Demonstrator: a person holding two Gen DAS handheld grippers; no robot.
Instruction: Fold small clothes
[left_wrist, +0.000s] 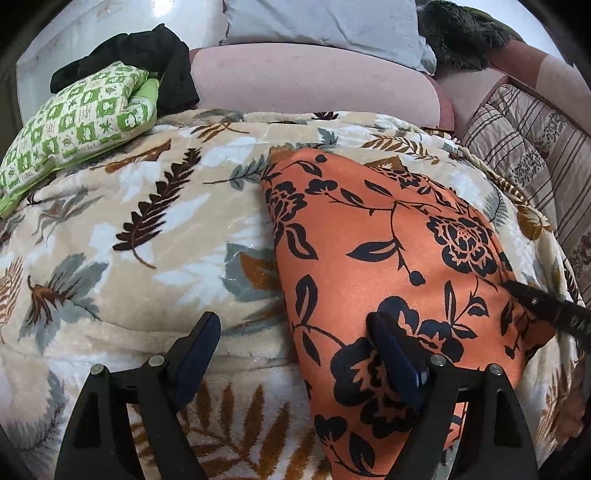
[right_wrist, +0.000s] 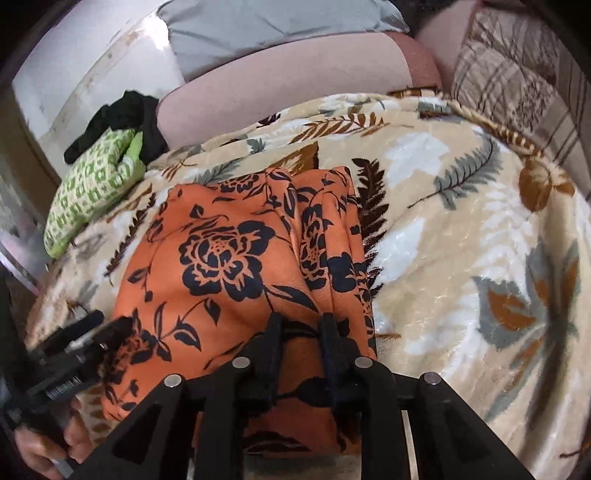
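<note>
An orange garment with black flowers (left_wrist: 373, 236) lies on the leaf-print blanket (left_wrist: 147, 221). It also shows in the right wrist view (right_wrist: 229, 258), with folds bunched along its right edge. My left gripper (left_wrist: 291, 332) is open, its right finger over the garment's near left part and its left finger over the blanket. My right gripper (right_wrist: 301, 326) is nearly shut, with a fold of the garment's near right edge between its fingers. The right gripper's tip (left_wrist: 546, 306) shows in the left wrist view at the garment's right edge. The left gripper (right_wrist: 81, 343) shows at the garment's left edge.
A green and white patterned pillow (left_wrist: 74, 122) with a black garment (left_wrist: 147, 51) behind it lies at the far left. A pink bolster (left_wrist: 314, 85) and a grey pillow (left_wrist: 325, 22) are at the back. A striped cushion (left_wrist: 528, 147) is at the right.
</note>
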